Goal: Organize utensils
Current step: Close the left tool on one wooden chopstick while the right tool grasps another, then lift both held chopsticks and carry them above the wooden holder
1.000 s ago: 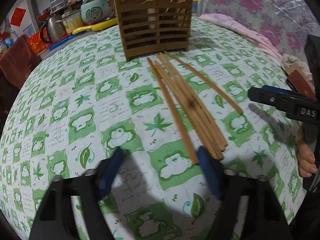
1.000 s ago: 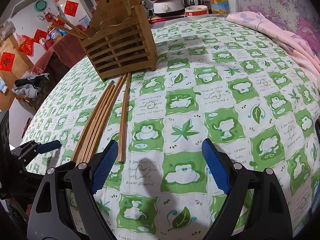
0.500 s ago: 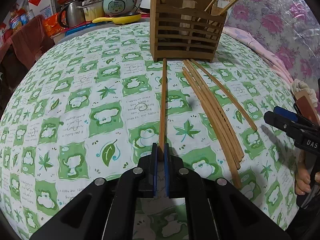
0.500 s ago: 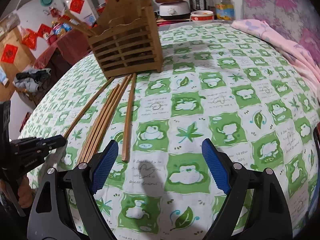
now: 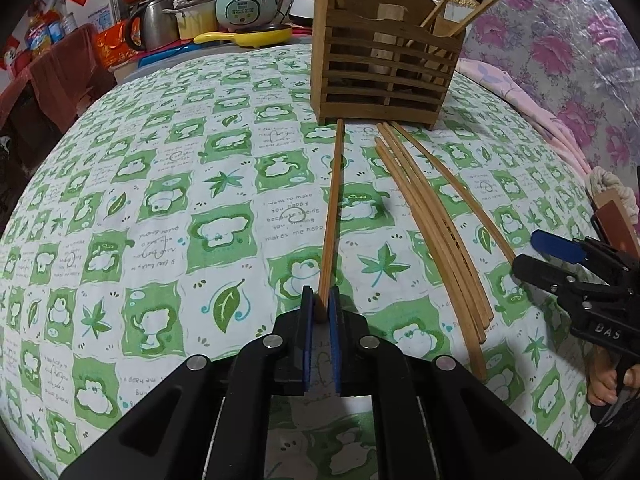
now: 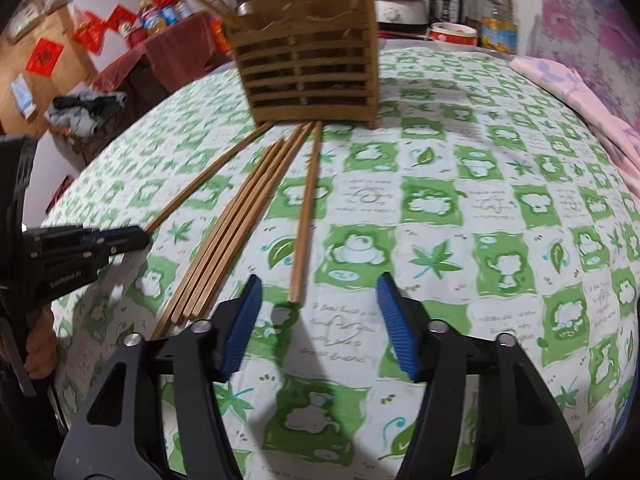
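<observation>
Since earlier, left gripper [image 5: 321, 307] clamped one slim wooden chopstick [image 5: 331, 216]; right gripper [image 6: 318, 318] closing, empty

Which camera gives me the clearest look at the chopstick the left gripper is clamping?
Left wrist view: the single chopstick runs centre-frame from the left gripper pads to the wooden holder. Right wrist view shows it obliquely, its near end hidden at the fingers.

A white tablecloth [image 5: 168, 184] carries green squares with leaves and bears, under tan wooden chopsticks [image 5: 436, 224] and a brown slatted holder [image 5: 380, 76].
</observation>
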A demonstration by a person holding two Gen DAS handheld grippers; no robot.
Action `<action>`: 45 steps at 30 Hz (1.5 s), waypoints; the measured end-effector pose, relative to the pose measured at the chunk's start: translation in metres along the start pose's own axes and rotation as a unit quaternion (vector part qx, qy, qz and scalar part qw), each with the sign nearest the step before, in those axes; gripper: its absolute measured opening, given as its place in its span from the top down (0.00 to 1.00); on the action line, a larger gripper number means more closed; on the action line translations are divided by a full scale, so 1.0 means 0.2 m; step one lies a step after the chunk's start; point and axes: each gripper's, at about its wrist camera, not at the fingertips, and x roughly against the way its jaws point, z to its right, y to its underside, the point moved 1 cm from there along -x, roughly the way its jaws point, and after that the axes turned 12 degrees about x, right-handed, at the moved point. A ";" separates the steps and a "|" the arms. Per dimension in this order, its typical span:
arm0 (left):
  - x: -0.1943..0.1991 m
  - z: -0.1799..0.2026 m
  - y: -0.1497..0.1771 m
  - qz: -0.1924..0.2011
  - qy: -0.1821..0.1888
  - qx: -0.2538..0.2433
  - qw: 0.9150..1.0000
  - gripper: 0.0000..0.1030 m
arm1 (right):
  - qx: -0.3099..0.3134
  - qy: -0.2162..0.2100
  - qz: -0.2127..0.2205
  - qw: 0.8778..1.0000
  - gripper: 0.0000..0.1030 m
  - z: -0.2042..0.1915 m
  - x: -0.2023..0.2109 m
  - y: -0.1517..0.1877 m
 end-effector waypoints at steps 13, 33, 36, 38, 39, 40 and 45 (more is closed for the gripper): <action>0.02 0.04 0.05 0.008 -0.003 -0.021 1.000 0.94 | -0.002 -0.003 -0.008 1.000 0.94 0.00 -0.01 0.00; 0.51 0.06 0.02 0.107 0.009 -0.006 0.994 0.94 | 0.009 0.045 0.114 0.992 0.94 -0.02 0.43 0.01; 0.63 0.12 -0.09 0.128 0.020 -0.018 0.991 0.94 | 0.011 0.047 0.143 0.989 0.94 0.00 0.53 -0.09; 0.69 0.17 -0.17 0.137 0.028 -0.024 0.990 0.94 | 0.013 0.048 0.159 0.986 0.94 0.00 0.58 -0.17; 0.71 0.20 -0.21 0.142 0.031 -0.028 0.989 0.94 | 0.013 0.048 0.164 0.985 0.94 0.01 0.60 -0.20; 0.72 0.22 -0.24 0.145 0.032 -0.031 0.988 0.94 | 0.012 0.048 0.170 0.984 0.94 0.02 0.62 -0.25; 0.73 0.33 -0.42 0.146 0.038 -0.045 0.988 0.94 | 0.010 0.038 0.172 0.984 0.94 0.02 0.62 -0.40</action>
